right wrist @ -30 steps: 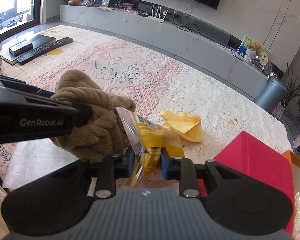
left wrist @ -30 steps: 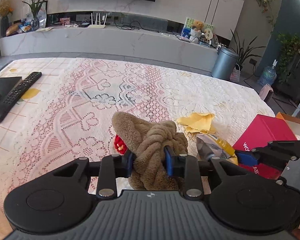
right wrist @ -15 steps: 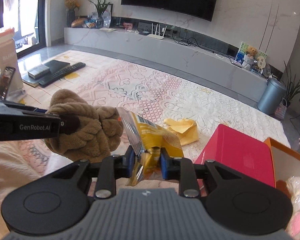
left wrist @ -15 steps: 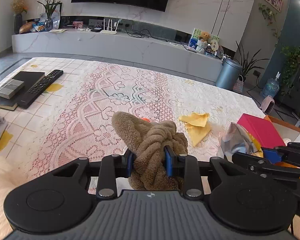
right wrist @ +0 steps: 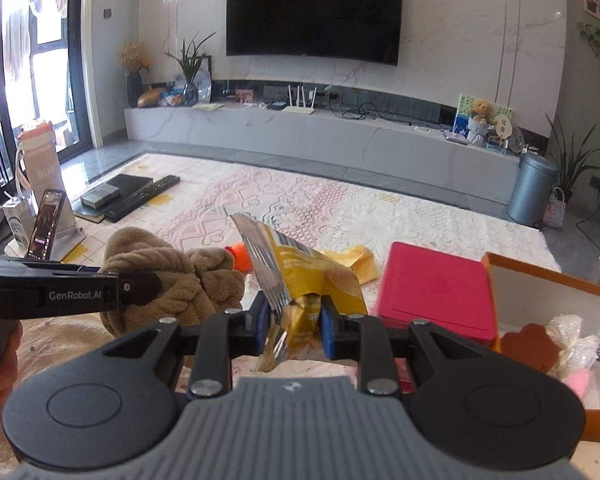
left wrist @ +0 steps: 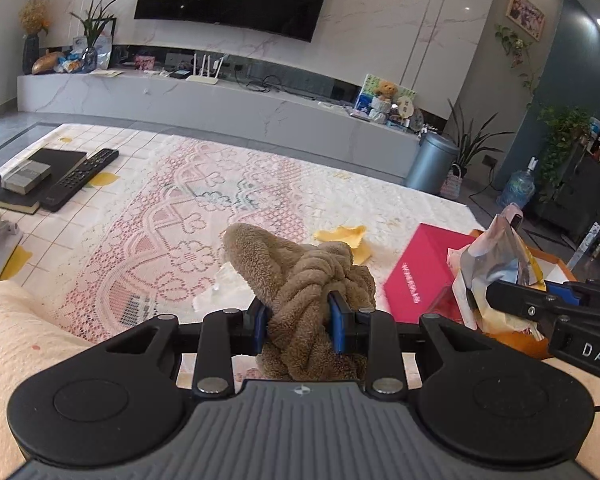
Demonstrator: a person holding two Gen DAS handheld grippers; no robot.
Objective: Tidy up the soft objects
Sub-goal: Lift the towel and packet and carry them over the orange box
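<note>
My left gripper (left wrist: pixel 300 322) is shut on a knotted brown plush towel (left wrist: pixel 308 272) and holds it above the lace-covered table (left wrist: pixel 172 216). The towel also shows in the right wrist view (right wrist: pixel 172 276), at the left. My right gripper (right wrist: pixel 294 320) is shut on a yellow and silver snack bag (right wrist: pixel 296 268), held up beside the towel. The bag also shows at the right of the left wrist view (left wrist: pixel 496 256). A yellow cloth (left wrist: pixel 346 238) lies on the table beyond both. An orange-red item (right wrist: pixel 240 258) peeks out behind the towel.
A pink-red box (right wrist: pixel 436 288) lies at the right. Next to it stands an orange-rimmed open box (right wrist: pixel 548 280) holding soft items (right wrist: pixel 572 340). A remote (left wrist: pixel 80 180) and books (left wrist: pixel 24 178) lie at the far left. A phone on a stand (right wrist: pixel 46 220) is at the left.
Both grippers have lifted higher and tilted up, each keeping its hold. The snack bag has moved right, away from the towel, toward the boxes.
</note>
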